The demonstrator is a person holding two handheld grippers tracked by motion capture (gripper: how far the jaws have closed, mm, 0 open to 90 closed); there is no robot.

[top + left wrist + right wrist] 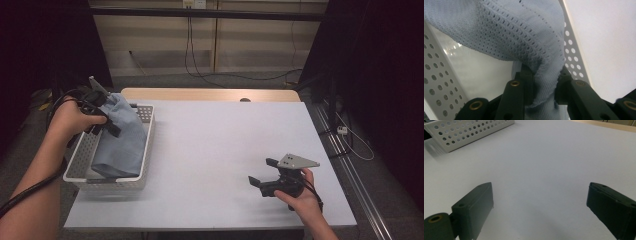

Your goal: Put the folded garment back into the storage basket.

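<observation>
One blue cloth (121, 135) in one basket (144, 150), pinched by left gripper (544, 86).

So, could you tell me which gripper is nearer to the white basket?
Left. The left gripper is above the white basket, pinching the blue cloth; the right gripper sits open across the table.

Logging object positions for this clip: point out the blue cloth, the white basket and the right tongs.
blue cloth (122, 137): high view, middle of the hanging fabric.
white basket (148, 131): high view, its perforated right wall.
right tongs (263, 172): high view, midway between the open tips.
</observation>
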